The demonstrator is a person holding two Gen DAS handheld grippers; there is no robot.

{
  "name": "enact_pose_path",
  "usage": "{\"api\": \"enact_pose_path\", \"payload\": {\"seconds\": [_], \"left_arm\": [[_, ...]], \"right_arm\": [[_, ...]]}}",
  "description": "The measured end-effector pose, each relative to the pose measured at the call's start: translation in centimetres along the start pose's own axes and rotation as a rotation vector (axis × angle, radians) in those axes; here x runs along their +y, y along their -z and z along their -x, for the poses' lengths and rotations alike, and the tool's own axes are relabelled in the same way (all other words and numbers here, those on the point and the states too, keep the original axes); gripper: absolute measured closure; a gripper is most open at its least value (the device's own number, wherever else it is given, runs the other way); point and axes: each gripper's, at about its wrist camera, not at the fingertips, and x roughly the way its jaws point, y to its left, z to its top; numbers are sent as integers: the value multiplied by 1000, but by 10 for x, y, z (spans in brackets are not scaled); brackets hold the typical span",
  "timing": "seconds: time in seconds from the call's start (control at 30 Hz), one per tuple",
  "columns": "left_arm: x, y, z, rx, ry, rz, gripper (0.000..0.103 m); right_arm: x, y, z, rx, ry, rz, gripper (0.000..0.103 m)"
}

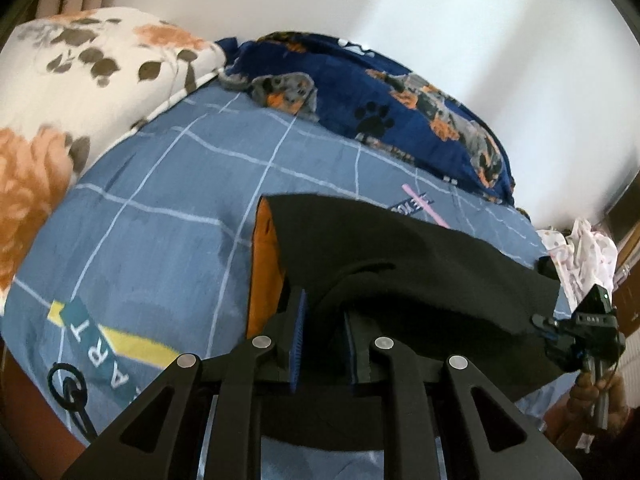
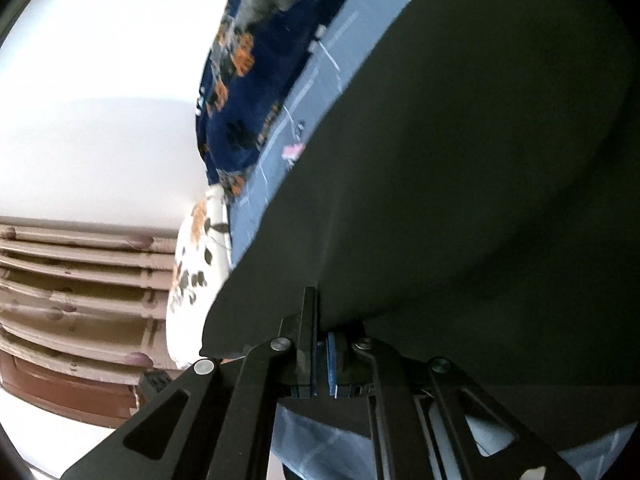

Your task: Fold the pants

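Note:
The black pants (image 1: 400, 256), with an orange inner lining (image 1: 264, 268), hang lifted above the blue checked bedsheet (image 1: 160, 208). My left gripper (image 1: 324, 320) is shut on one edge of the pants, with cloth bunched between its blue pads. My right gripper (image 1: 576, 328) shows at the right of the left wrist view, holding the other end. In the right wrist view my right gripper (image 2: 324, 344) is shut on the pants (image 2: 480, 160), which fill most of that view.
A floral white-and-orange pillow (image 1: 80, 80) lies at the bed's far left. A navy paw-print blanket (image 1: 380, 100) lies along the white wall (image 1: 440, 20). Pale clothes (image 1: 584, 256) are piled at the right. Curtains (image 2: 72, 288) show in the right wrist view.

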Motion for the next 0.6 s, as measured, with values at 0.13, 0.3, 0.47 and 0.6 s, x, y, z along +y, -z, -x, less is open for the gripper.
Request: {"api": "enact_pose_path", "payload": {"seconds": [0.13, 0.3, 0.47, 0.6], "left_arm": [[6, 12, 0, 26, -9, 7, 85], [15, 30, -7, 85, -30, 19, 84], [16, 43, -7, 113, -49, 7, 83], [18, 46, -7, 121, -65, 11, 81]], "right_arm": [[-10, 18, -3, 39, 32, -14, 98], [-21, 30, -8, 70, 69, -25, 98], [-25, 39, -9, 89, 102, -25, 98], [-29, 42, -11, 99, 117, -31, 98]]}}
